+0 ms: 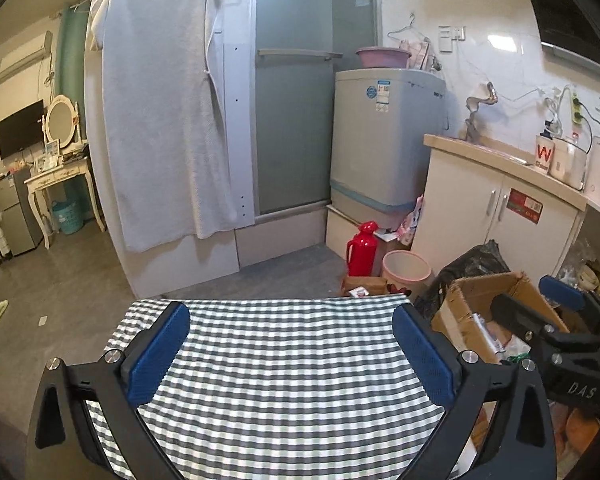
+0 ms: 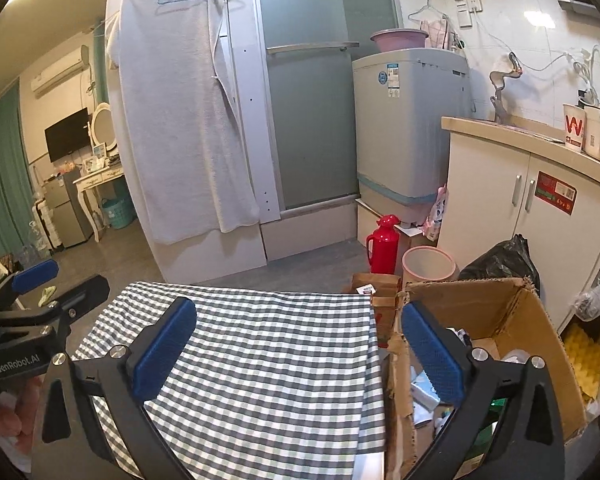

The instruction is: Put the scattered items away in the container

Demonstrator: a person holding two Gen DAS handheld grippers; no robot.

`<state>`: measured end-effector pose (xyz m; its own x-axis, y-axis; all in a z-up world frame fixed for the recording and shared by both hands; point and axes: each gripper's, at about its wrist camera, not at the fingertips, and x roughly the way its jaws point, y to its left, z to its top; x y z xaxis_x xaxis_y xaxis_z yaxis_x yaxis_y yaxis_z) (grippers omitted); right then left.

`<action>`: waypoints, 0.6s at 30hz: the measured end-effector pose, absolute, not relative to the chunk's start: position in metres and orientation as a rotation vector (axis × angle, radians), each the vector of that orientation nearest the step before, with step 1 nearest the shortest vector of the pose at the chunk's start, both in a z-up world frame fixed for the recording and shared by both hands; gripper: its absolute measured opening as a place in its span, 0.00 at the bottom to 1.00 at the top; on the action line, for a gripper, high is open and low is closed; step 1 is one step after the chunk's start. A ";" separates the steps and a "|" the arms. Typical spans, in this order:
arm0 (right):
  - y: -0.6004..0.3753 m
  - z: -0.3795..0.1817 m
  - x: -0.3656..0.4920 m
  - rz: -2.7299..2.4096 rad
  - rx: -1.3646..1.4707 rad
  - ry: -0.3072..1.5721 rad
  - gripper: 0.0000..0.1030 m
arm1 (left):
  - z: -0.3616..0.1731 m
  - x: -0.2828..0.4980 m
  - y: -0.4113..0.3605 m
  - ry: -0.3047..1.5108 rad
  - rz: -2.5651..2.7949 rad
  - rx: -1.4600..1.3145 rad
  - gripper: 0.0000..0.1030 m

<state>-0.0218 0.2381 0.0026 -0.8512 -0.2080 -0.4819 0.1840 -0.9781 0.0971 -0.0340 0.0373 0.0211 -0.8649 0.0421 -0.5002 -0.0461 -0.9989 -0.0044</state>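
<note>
A table under a grey-and-white checked cloth point(image 1: 284, 356) point(image 2: 260, 356) lies below both grippers; no loose items show on it. An open cardboard box point(image 2: 500, 320) point(image 1: 480, 300) stands at the table's right edge, holding several packets and papers point(image 2: 424, 392). My left gripper point(image 1: 292, 356) is open and empty above the cloth. My right gripper point(image 2: 300, 356) is open and empty, its right finger over the box's near wall. The right gripper also shows at the right in the left wrist view point(image 1: 540, 300), and the left gripper shows at the left in the right wrist view point(image 2: 60, 280).
Beyond the table on the floor stand a red thermos point(image 2: 384, 246), a pink bin point(image 2: 428, 266) and a black rubbish bag point(image 2: 504, 260). A white cabinet point(image 2: 528, 216) and a washing machine point(image 2: 408, 128) are at the right. A towel point(image 2: 184, 120) hangs ahead.
</note>
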 end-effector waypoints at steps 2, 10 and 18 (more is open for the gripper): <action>0.235 0.001 -0.022 -2.839 0.750 -0.069 1.00 | 0.018 -0.034 0.032 0.011 2.995 -0.810 1.00; 0.219 -0.004 -0.024 -2.830 0.769 -0.026 1.00 | 0.012 -0.037 0.016 -0.007 3.010 -0.852 1.00; 0.213 -0.008 -0.027 -2.825 0.789 -0.011 1.00 | 0.008 -0.039 0.011 -0.002 3.021 -0.861 1.00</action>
<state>-0.0269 0.2125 -0.0081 -0.8354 -0.2011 -0.5115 0.1972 -0.9784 0.0626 -0.0392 0.0111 0.0075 -0.8498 0.0006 -0.5271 0.0000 -1.0000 -0.0011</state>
